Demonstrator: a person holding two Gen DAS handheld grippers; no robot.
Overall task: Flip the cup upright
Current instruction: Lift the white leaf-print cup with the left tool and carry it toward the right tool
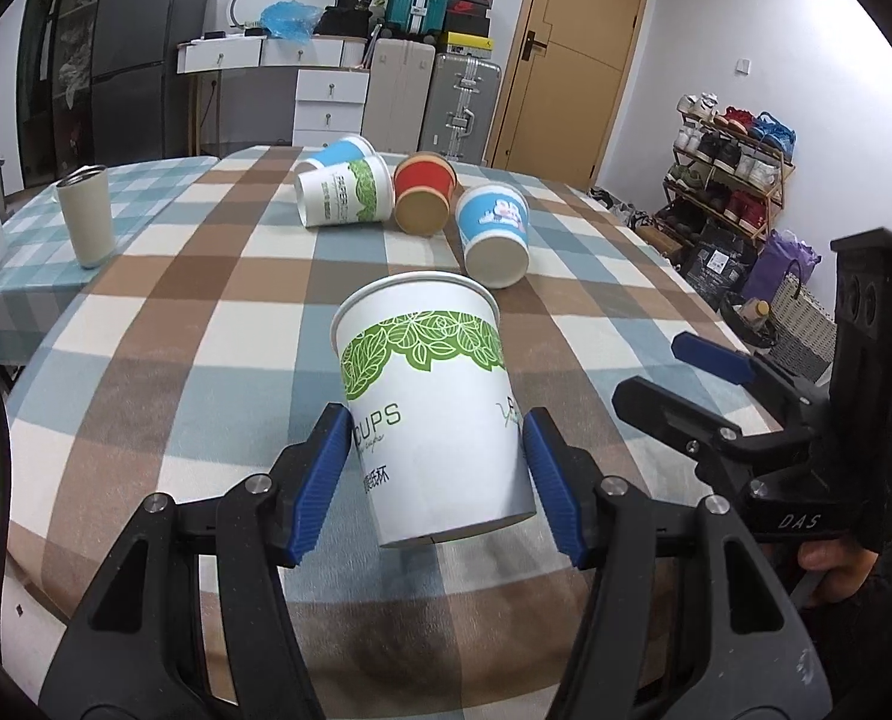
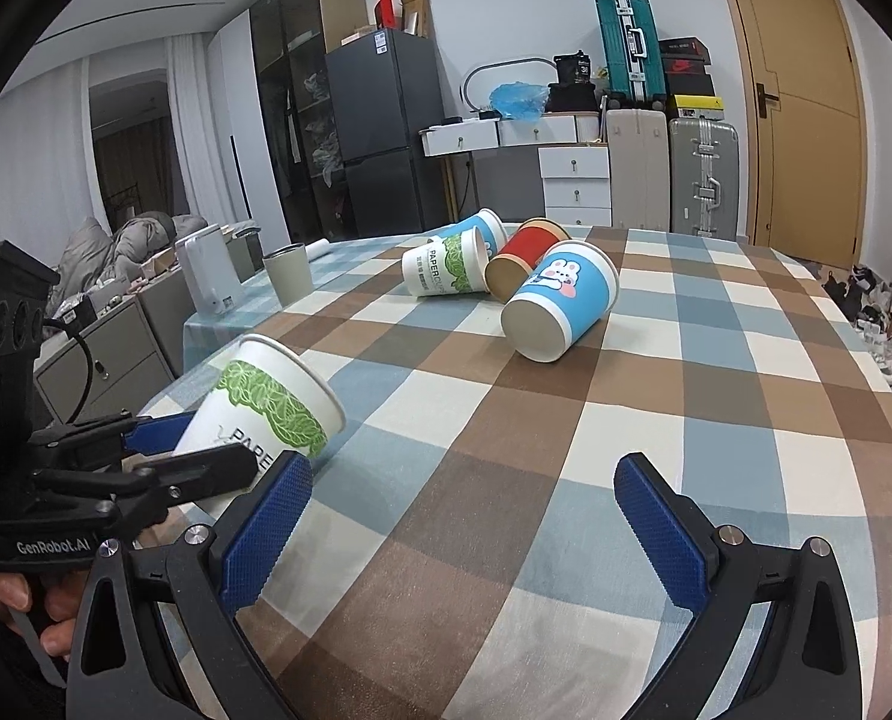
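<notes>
A white paper cup with a green leaf band (image 1: pixel 434 408) sits between the blue pads of my left gripper (image 1: pixel 437 474), mouth up and tilted, its base just above the checked tablecloth (image 1: pixel 206 324). The jaws are shut on its lower wall. In the right wrist view the same cup (image 2: pixel 260 414) leans at the left, held by the left gripper (image 2: pixel 200 444). My right gripper (image 2: pixel 464 534) is open and empty over the cloth; it also shows in the left wrist view (image 1: pixel 674 372) to the right of the cup.
Several paper cups lie on their sides at the far end: white-green (image 1: pixel 344 192), red (image 1: pixel 422 192), blue with a rabbit (image 1: pixel 494 234) and another blue one (image 1: pixel 338 153) behind. A beige tumbler (image 1: pixel 86 216) stands at the left. The table's right edge (image 1: pixel 716 312) is near.
</notes>
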